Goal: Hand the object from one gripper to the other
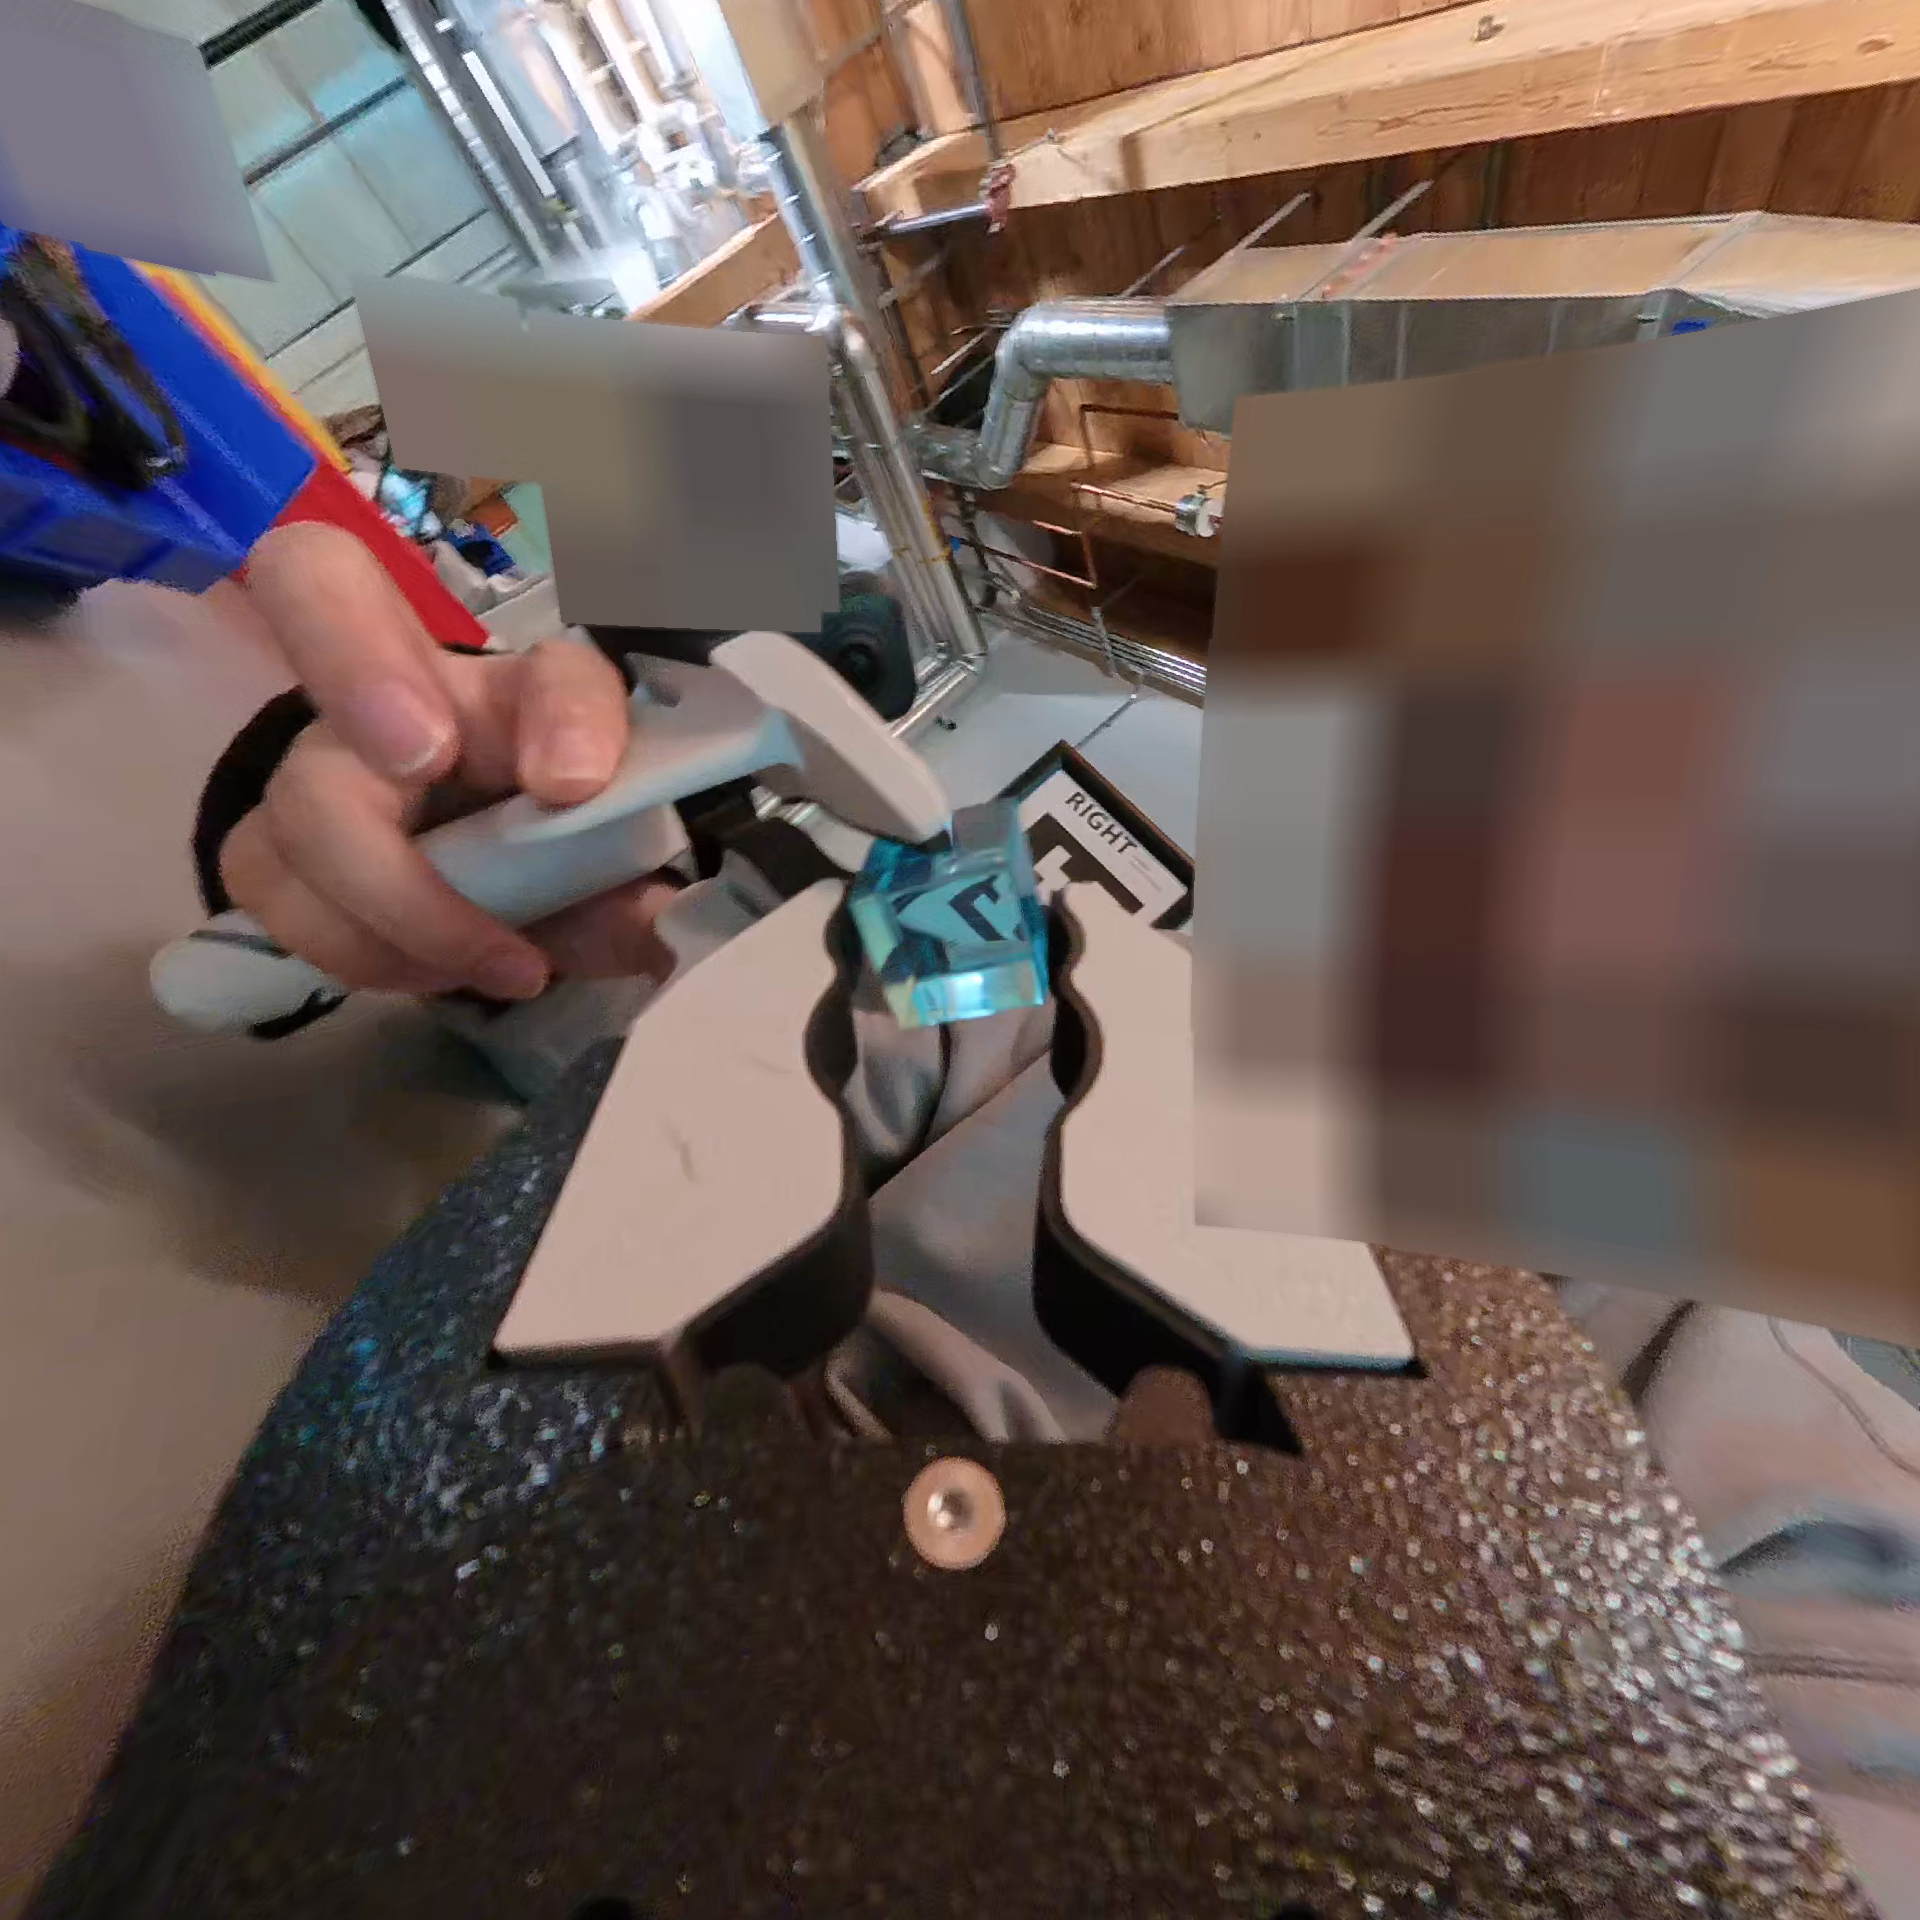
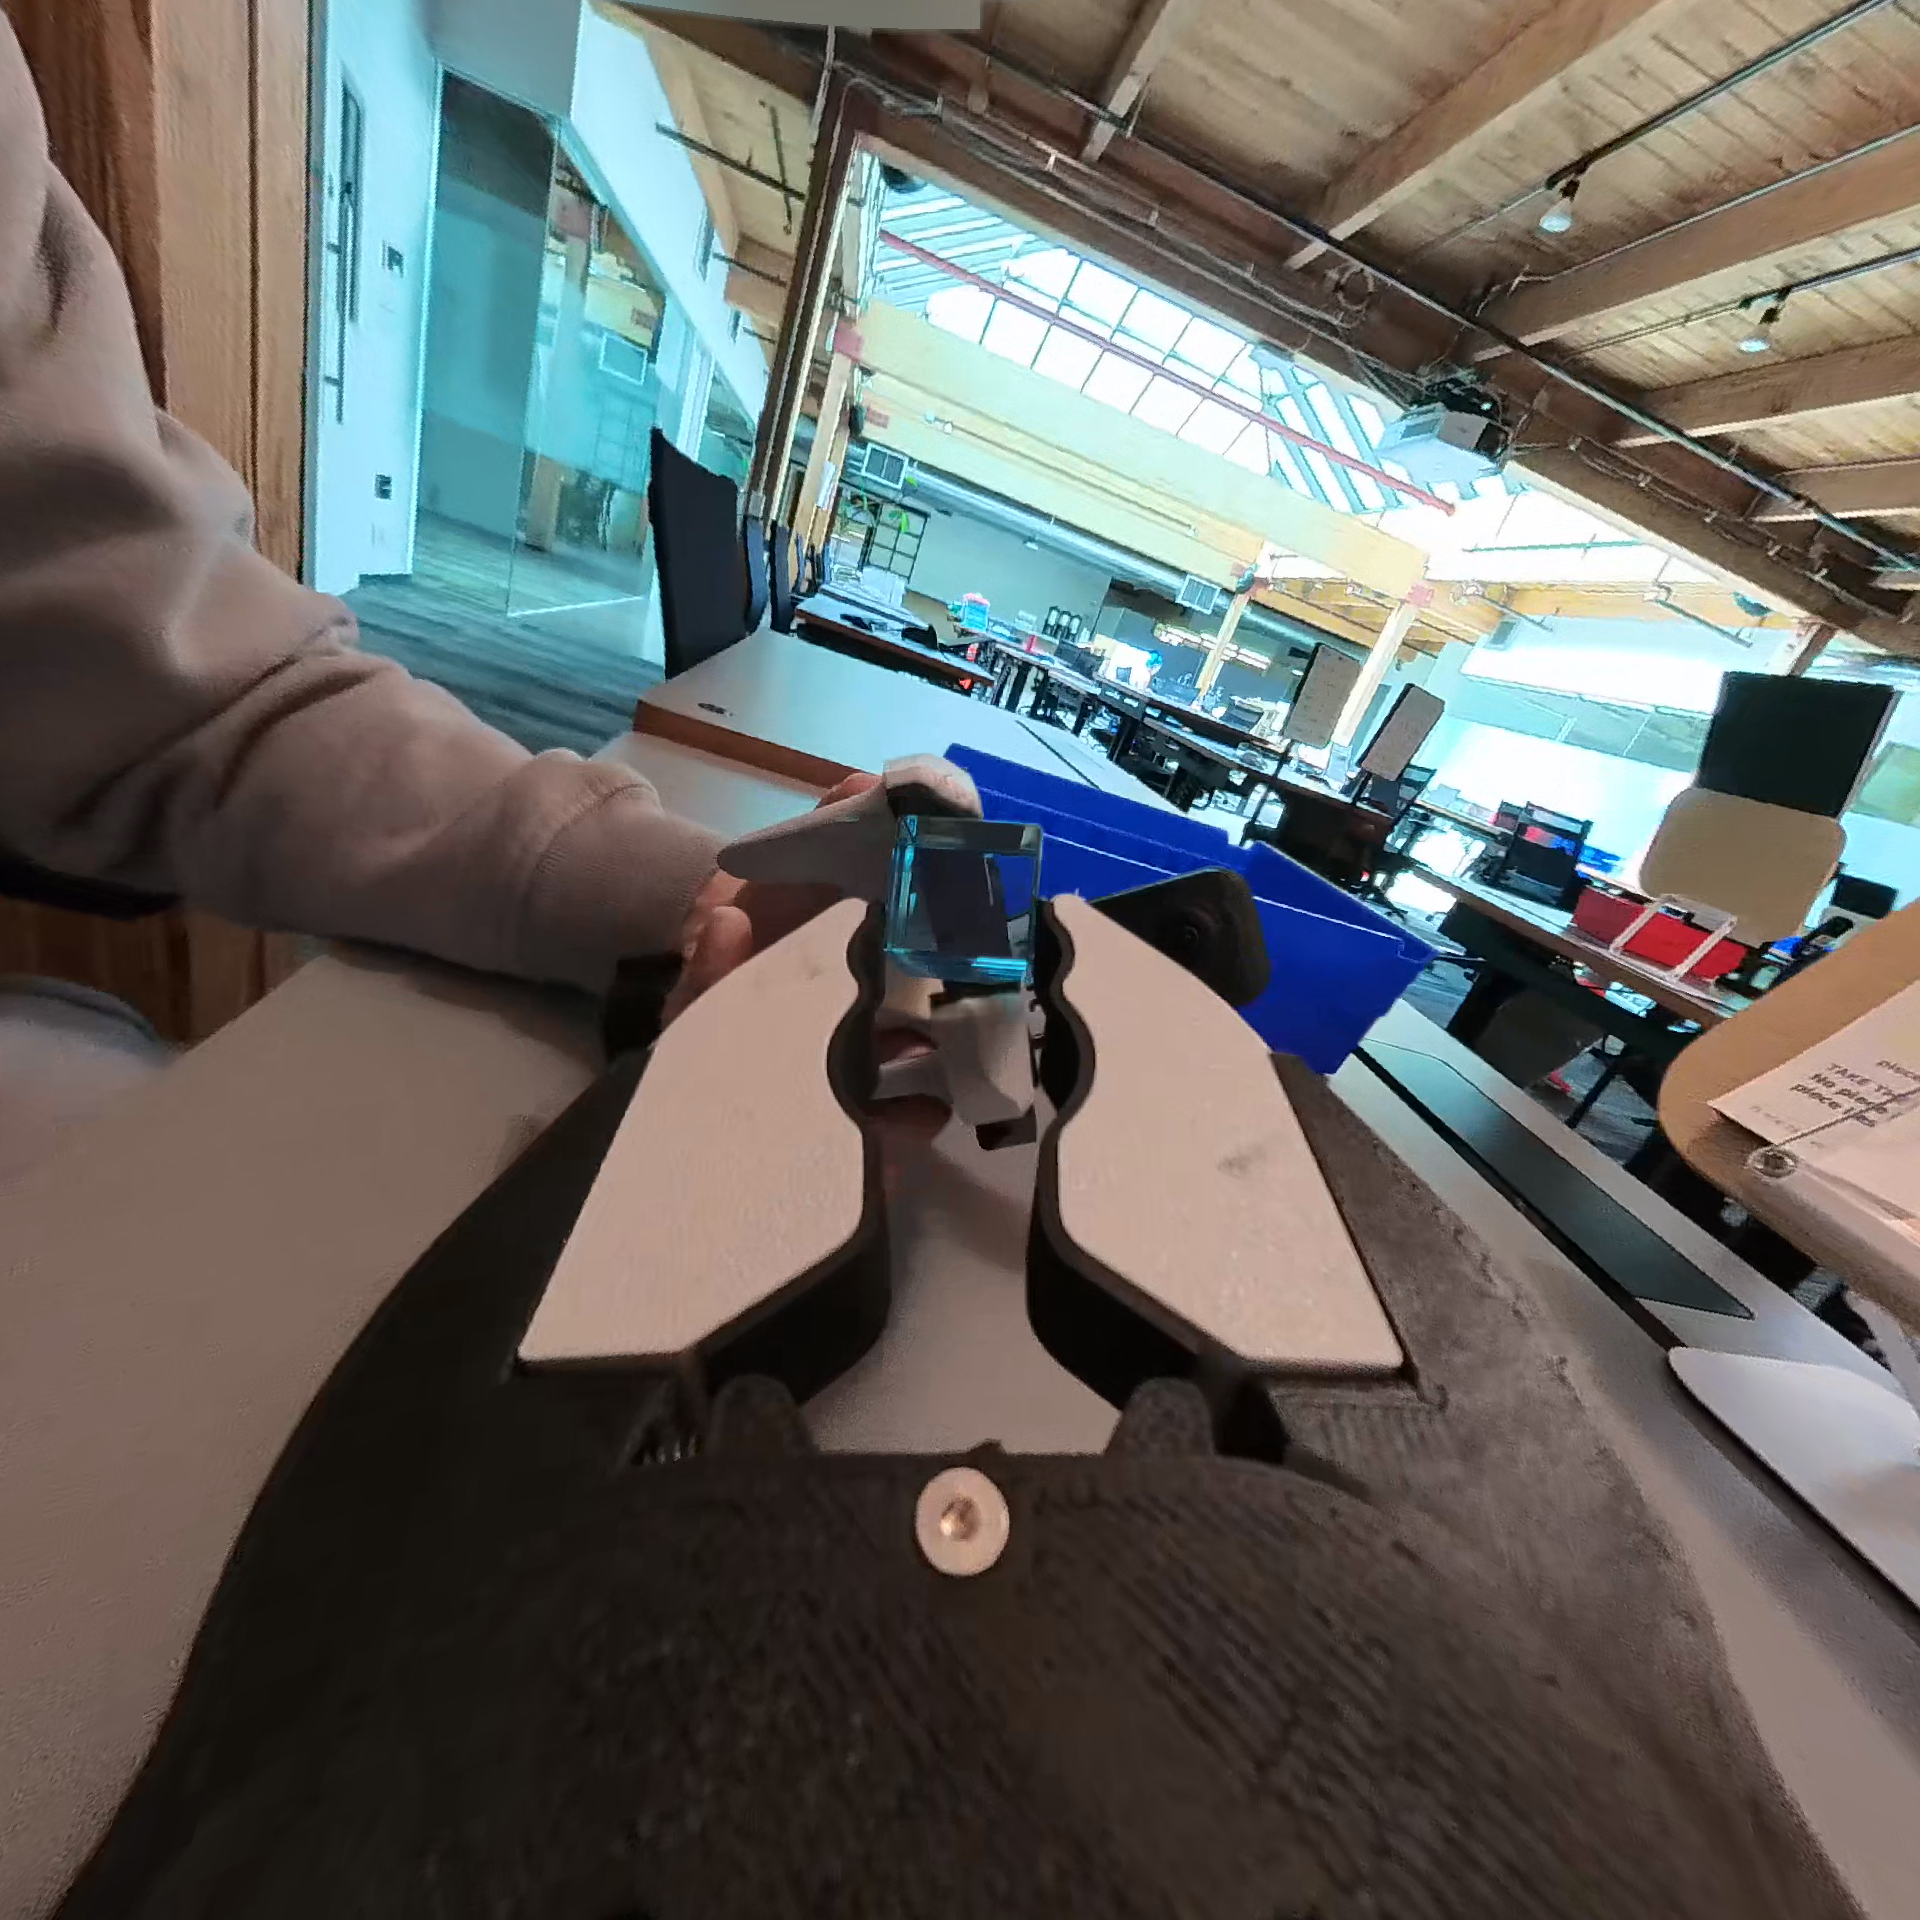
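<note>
Fingers [image 1: 727,1039] of the left gripper [image 1: 951,940] and right gripper [image 2: 961,951] are both pinching the clear blue cube [image 2: 961,899] mid-air, above the desk [image 2: 312,1143] and blue bin [image 2: 1195,894].

Cube [image 2: 961,902]: clear turquoise, dark inner pattern. Tongs [image 2: 958,951]: pale grey faces, black edges. Bin [image 2: 1195,914]: blue, far right. Sleeve [image 2: 260,727]: beige.

A blue bin [image 2: 1226,914] stands right of centre on a white table [image 2: 831,696]; silver ducts [image 1: 1049,384] run at upper centre.
</note>
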A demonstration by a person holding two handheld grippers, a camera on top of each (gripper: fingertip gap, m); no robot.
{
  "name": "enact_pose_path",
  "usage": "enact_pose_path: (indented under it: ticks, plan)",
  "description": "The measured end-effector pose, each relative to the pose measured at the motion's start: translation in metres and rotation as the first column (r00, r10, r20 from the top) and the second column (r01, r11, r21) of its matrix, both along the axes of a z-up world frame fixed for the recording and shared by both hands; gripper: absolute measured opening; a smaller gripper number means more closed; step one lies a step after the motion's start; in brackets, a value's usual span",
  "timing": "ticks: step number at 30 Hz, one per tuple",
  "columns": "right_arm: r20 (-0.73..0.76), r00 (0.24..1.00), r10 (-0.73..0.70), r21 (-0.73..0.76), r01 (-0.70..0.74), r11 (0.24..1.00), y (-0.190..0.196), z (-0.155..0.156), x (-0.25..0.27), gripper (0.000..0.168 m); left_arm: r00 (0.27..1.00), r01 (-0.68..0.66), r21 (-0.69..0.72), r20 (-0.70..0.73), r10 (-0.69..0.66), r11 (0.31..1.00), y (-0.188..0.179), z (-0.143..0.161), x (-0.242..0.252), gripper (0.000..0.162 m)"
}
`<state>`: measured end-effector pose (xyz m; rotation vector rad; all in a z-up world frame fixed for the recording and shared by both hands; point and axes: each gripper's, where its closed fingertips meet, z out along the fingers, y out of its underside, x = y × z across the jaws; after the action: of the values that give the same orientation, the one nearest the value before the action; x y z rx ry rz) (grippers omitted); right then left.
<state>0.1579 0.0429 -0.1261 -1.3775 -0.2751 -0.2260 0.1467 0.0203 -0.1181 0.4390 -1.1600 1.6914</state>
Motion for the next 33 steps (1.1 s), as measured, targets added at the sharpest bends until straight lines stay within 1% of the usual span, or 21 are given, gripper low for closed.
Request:
enact_pose_path:
  ticks: [2, 4, 5, 6, 7, 8, 9, 11, 13, 14, 16, 17, 19, 20, 22, 24, 26, 29, 31, 32, 33]
  plan:
    - [0.000, 1.000, -0.031, -0.001, 0.031, 1.000, -0.001, 0.000, 0.005, 0.028, 0.998, -0.055, 0.004, 0.028, 0.055, 0.998, -0.001, 0.001, 0.004, 0.033]
    - [-0.024, 0.997, -0.079, -0.029, 0.078, 0.997, -0.002, -0.006, 0.014, 0.028, 0.982, -0.154, 0.047, 0.117, 0.147, 0.987, -0.002, -0.005, 0.011, 0.031]
    - [-0.052, 0.994, -0.099, -0.033, 0.098, 0.995, -0.002, -0.007, 0.018, 0.033, 0.961, -0.230, 0.083, 0.179, 0.212, 0.970, -0.002, -0.011, 0.017, 0.031]
    - [-0.101, 0.988, -0.113, -0.029, 0.111, 0.993, -0.002, -0.007, 0.023, 0.049, 0.926, -0.317, 0.120, 0.253, 0.280, 0.941, -0.002, -0.017, 0.025, 0.030]
    - [-0.164, 0.980, -0.116, -0.030, 0.112, 0.993, -0.002, -0.007, 0.027, 0.060, 0.875, -0.409, 0.150, 0.344, 0.340, 0.900, 0.000, -0.023, 0.033, 0.030]
    - [-0.233, 0.967, -0.105, -0.037, 0.100, 0.994, -0.001, -0.007, 0.029, 0.064, 0.801, -0.508, 0.171, 0.454, 0.390, 0.844, 0.003, -0.030, 0.042, 0.029]
    - [-0.306, 0.948, -0.087, -0.040, 0.078, 0.996, 0.000, -0.008, 0.030, 0.067, 0.697, -0.613, 0.169, 0.576, 0.428, 0.771, 0.008, -0.035, 0.051, 0.030]
    - [-0.457, 0.889, -0.029, -0.048, 0.008, 0.999, 0.003, -0.011, 0.030, 0.071, 0.440, -0.767, 0.080, 0.787, 0.431, 0.637, 0.016, -0.036, 0.062, 0.030]
    - [-0.601, 0.799, 0.028, -0.056, -0.077, 0.995, 0.007, -0.016, 0.028, 0.071, 0.189, -0.830, -0.053, 0.910, 0.370, 0.555, 0.018, -0.032, 0.064, 0.029]
    - [-0.657, 0.752, 0.053, -0.048, -0.113, 0.992, 0.008, -0.018, 0.026, 0.070, 0.090, -0.838, -0.110, 0.938, 0.334, 0.535, 0.017, -0.030, 0.063, 0.030]
    - [-0.744, 0.660, 0.104, -0.011, -0.168, 0.986, 0.009, -0.019, 0.025, 0.065, -0.057, -0.822, -0.196, 0.963, 0.265, 0.534, 0.012, -0.029, 0.057, 0.029]
    - [-0.778, 0.614, 0.131, 0.013, -0.192, 0.981, 0.009, -0.018, 0.024, 0.062, -0.121, -0.808, -0.232, 0.965, 0.233, 0.541, 0.009, -0.029, 0.053, 0.029]
    - [-0.830, 0.525, 0.189, 0.064, -0.246, 0.967, 0.007, -0.016, 0.022, 0.057, -0.221, -0.781, -0.274, 0.962, 0.162, 0.561, 0.004, -0.033, 0.048, 0.029]
    - [-0.845, 0.491, 0.211, 0.081, -0.272, 0.959, 0.007, -0.016, 0.020, 0.053, -0.257, -0.770, -0.286, 0.957, 0.134, 0.570, 0.002, -0.035, 0.046, 0.029]
    - [-0.861, 0.463, 0.211, 0.067, -0.308, 0.949, 0.008, -0.021, 0.016, 0.044, -0.298, -0.754, -0.306, 0.948, 0.111, 0.581, -0.002, -0.037, 0.042, 0.029]
    - [-0.858, 0.476, 0.192, 0.022, -0.339, 0.940, 0.010, -0.029, 0.010, 0.044, -0.323, -0.748, -0.317, 0.941, 0.097, 0.584, -0.003, -0.037, 0.041, 0.029]
    - [-0.845, 0.494, 0.202, 0.014, -0.358, 0.934, 0.011, -0.028, 0.006, 0.031, -0.368, -0.746, -0.329, 0.928, 0.052, 0.579, -0.002, -0.040, 0.043, 0.028]
    - [-0.817, 0.550, 0.173, -0.038, -0.351, 0.936, 0.011, -0.030, 0.007, 0.031, -0.396, -0.749, -0.338, 0.918, 0.025, 0.569, -0.001, -0.040, 0.045, 0.028]
    - [-0.766, 0.629, 0.136, -0.079, -0.302, 0.950, 0.012, -0.030, 0.010, 0.030, -0.398, -0.772, -0.341, 0.917, 0.011, 0.537, 0.001, -0.040, 0.048, 0.027]
    - [-0.740, 0.663, 0.116, -0.084, -0.263, 0.961, 0.012, -0.027, 0.014, 0.030, -0.402, -0.779, -0.351, 0.915, 0.016, 0.519, 0.001, -0.039, 0.049, 0.029]
    - [-0.722, 0.685, 0.096, -0.073, -0.213, 0.974, 0.010, -0.021, 0.020, 0.030, -0.410, -0.784, -0.368, 0.912, 0.028, 0.500, 0.002, -0.037, 0.050, 0.038]
